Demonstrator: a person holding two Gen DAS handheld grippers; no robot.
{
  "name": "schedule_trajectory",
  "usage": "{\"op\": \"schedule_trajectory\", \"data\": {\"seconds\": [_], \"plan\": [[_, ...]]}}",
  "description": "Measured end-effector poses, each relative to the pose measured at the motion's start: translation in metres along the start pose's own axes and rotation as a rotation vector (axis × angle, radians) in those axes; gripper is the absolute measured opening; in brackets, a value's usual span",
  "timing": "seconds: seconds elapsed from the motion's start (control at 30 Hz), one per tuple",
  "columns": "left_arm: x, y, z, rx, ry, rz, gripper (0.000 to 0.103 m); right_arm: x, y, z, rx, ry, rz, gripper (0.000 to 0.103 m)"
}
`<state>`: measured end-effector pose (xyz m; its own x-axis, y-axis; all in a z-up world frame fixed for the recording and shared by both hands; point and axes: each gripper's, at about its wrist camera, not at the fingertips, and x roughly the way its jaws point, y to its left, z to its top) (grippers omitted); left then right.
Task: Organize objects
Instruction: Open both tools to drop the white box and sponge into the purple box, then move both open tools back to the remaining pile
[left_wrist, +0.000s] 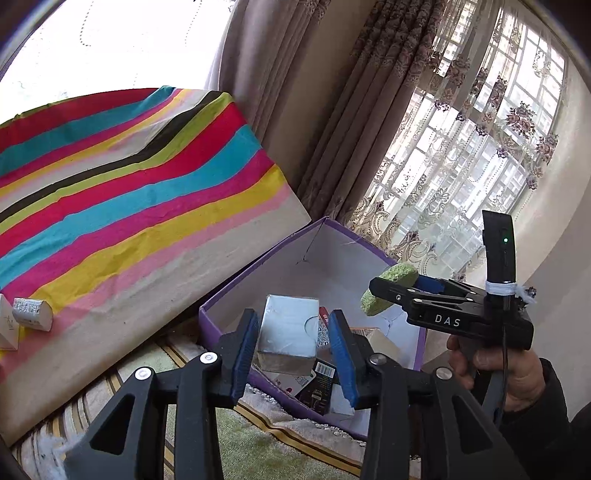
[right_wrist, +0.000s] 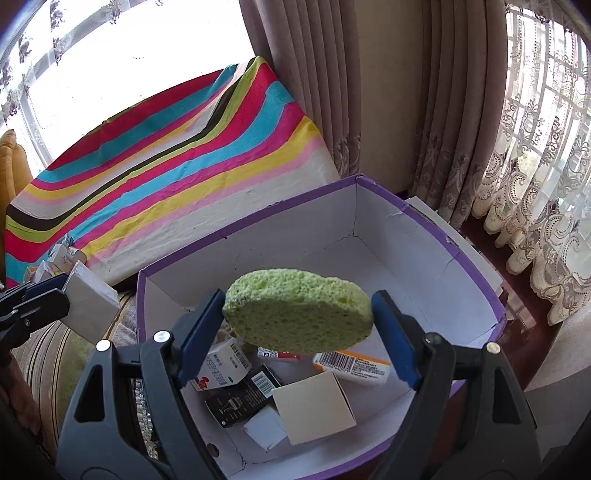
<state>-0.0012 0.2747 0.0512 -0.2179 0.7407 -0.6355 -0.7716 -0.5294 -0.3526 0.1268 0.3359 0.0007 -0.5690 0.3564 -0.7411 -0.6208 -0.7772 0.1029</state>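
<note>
While the right gripper hangs over the open purple-rimmed cardboard box, its blue pads pinch a green oval sponge by its two ends, jaws spread wide to span it. To its left, the left gripper has a silver-white carton between its pads; the left pad touches the carton's side, a narrow gap shows at the right pad, so whether the pinch is firm I cannot tell. That carton sits above the box's near left corner. Inside the box about six small packages lie on the white floor: a white-and-red medicine box, a black barcoded box, a plain cream box, an orange-and-white barcoded box, a small red-and-white pack and a white piece. More small white cartons, at least two, rest on a table under a striped cloth of red, teal, yellow, pink and black. Beneath lies a green patterned rug; brown drapes and lace curtains cover bright windows, and a person's hand grips the right gripper's handle.
</note>
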Motion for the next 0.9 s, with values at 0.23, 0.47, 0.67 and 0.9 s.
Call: {"op": "schedule_trajectory", "data": {"seconds": [0.23, 0.47, 0.67, 0.9], "plan": [[-0.002, 0.011, -0.005, -0.036, 0.0, 0.014, 0.052, 0.001, -0.001, 0.002, 0.012, 0.003, -0.003, 0.089], [-0.013, 0.023, -0.011, -0.076, -0.015, 0.043, 0.052, -0.001, 0.011, 0.001, 0.0, 0.012, 0.038, 0.089], [-0.029, 0.039, -0.019, -0.112, -0.036, 0.075, 0.052, -0.001, 0.034, -0.003, -0.052, 0.024, 0.072, 0.089], [-0.06, 0.074, -0.036, -0.196, -0.072, 0.14, 0.053, 0.001, 0.064, -0.009, -0.067, 0.055, 0.149, 0.089]]}}
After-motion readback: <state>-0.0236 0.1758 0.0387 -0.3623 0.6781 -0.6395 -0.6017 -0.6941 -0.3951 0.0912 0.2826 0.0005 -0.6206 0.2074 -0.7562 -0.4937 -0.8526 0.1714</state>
